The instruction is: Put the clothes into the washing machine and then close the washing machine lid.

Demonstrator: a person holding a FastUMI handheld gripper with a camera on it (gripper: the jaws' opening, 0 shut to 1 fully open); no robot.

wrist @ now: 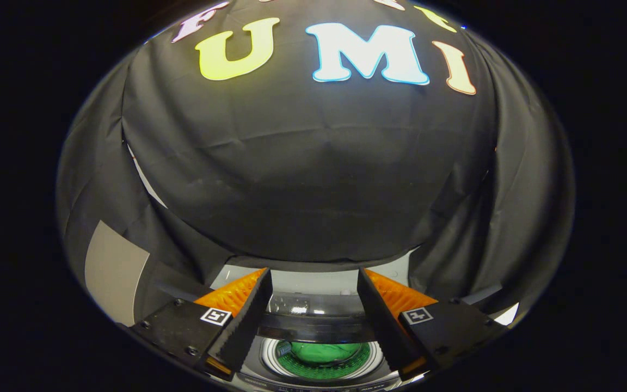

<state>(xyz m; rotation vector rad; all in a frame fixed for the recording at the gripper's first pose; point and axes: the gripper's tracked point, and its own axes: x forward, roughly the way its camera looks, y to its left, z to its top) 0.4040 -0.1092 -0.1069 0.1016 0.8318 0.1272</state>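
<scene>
fingers (313, 283): I see them spread wide, holding nothing
washing machine (313, 375): below the fingers, lid up
clothes (321, 353): green, inside the drum

Green garment (321, 351) in the white-rimmed, green-lit drum (270, 356) of the grey washing machine (313, 283).

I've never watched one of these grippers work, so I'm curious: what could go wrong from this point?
The gripper is open and holds nothing, high above the washing machine. Something green lies in the drum, and the lid looks raised.
1. The fingers might slip off the smooth lid edge.
2. Let go early, the lid could slam.
3. Cloth riding up over the rim could get trapped.
</scene>
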